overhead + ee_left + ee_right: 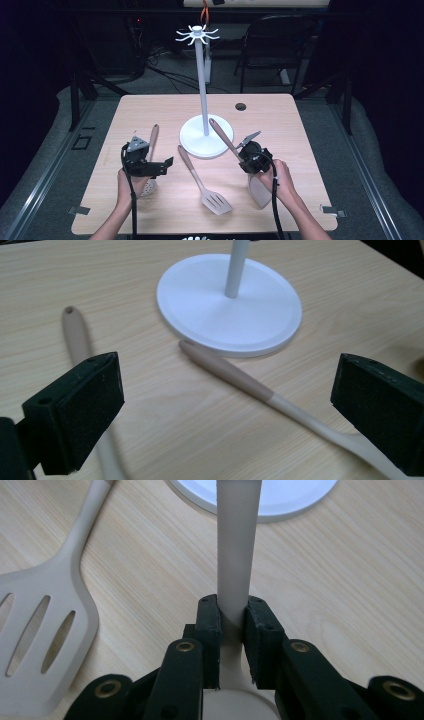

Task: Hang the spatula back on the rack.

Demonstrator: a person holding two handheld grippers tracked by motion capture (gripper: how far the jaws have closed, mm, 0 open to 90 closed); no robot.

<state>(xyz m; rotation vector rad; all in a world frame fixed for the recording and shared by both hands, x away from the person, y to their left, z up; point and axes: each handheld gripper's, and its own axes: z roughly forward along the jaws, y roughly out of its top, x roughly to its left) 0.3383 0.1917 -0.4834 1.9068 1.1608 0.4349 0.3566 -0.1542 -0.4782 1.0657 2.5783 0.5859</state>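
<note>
A white utensil stand [205,137] with a ring of hooks on top stands mid-table. My right gripper [246,153] [233,616] is shut on the handle of a beige spatula [223,135] [236,550]. Its blade sits near the person's right hand, and the handle tip reaches over the stand's base [280,502]. My left gripper [161,168] [227,387] is open wide, above the table. The handle of a slotted turner [206,190] [235,377] [47,615] lies on the table between its jaws. A perforated spoon [152,142] [76,335] lies under the left hand.
A round cable hole [241,106] is in the table's far right part. A black chair [277,35] and floor cables lie beyond the far edge. Small metal clips [334,211] sit at the table's near corners.
</note>
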